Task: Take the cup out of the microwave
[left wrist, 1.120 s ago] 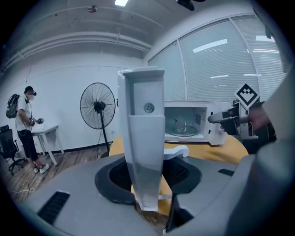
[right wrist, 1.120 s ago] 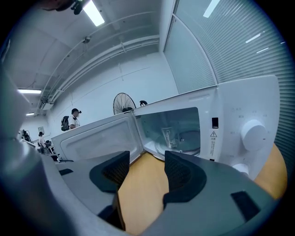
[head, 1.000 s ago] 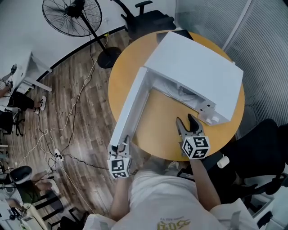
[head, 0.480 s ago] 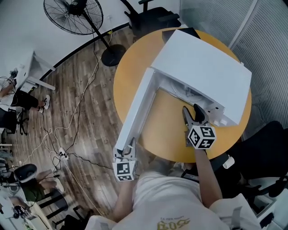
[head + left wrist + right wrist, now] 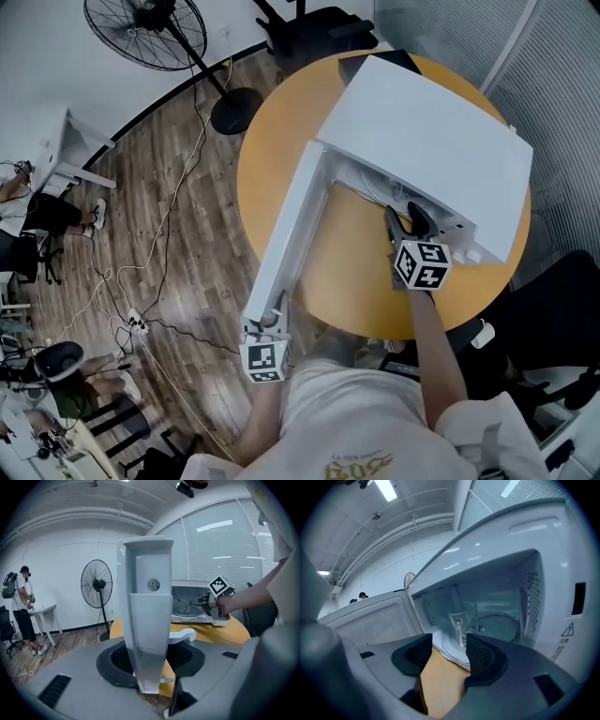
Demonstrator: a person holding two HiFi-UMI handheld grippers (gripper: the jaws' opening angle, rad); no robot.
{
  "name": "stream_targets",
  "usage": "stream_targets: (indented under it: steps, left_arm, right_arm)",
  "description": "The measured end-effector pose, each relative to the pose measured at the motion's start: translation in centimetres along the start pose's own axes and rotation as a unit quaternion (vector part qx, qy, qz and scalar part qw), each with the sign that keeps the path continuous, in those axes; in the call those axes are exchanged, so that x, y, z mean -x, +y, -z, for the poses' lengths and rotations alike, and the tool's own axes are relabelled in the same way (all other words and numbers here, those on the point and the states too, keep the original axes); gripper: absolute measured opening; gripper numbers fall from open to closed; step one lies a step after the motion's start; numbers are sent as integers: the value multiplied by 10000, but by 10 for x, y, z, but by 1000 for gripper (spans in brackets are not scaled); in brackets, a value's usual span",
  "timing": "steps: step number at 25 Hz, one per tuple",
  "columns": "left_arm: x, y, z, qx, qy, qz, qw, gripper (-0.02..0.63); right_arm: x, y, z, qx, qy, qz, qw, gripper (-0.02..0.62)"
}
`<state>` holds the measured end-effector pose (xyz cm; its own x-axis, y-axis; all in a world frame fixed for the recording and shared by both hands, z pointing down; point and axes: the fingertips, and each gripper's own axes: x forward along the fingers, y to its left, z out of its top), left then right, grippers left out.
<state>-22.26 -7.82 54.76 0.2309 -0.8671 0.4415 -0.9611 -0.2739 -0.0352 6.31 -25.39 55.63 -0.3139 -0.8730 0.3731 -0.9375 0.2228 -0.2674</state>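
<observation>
A white microwave (image 5: 431, 141) stands on a round yellow table (image 5: 347, 272), and its door (image 5: 286, 234) is swung wide open toward me. Inside it, a clear glass cup (image 5: 461, 618) sits upright on the turntable (image 5: 501, 627), handle facing outward. My right gripper (image 5: 449, 651) is open and empty just in front of the cavity, short of the cup; the head view shows it (image 5: 405, 220) at the opening's lip. My left gripper (image 5: 149, 667) is shut on the free edge of the door (image 5: 145, 611), down at the table's near-left side (image 5: 272, 319).
A pedestal fan (image 5: 145, 33) stands on the wood floor to the far left, with cables (image 5: 141, 281) trailing across the floor. Black office chairs sit behind the table (image 5: 309, 23) and at the right (image 5: 553, 309). A person (image 5: 23, 602) stands far off by a white desk.
My right gripper has moved forward and slightly down across the table to the mouth of the microwave. The left gripper has stayed on the door's edge.
</observation>
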Motion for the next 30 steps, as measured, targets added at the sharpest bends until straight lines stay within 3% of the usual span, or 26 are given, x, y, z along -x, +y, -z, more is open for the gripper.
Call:
stream_targets:
  steps: [19, 30]
  left_arm:
    - [-13, 1, 7, 40, 193, 151, 9997, 179]
    - [-16, 2, 6, 11, 190, 174, 9997, 178]
  right_arm:
    - [-51, -16, 3, 77, 193, 55, 9998, 203]
    - [-60, -16, 1, 347, 330, -27, 9988, 106]
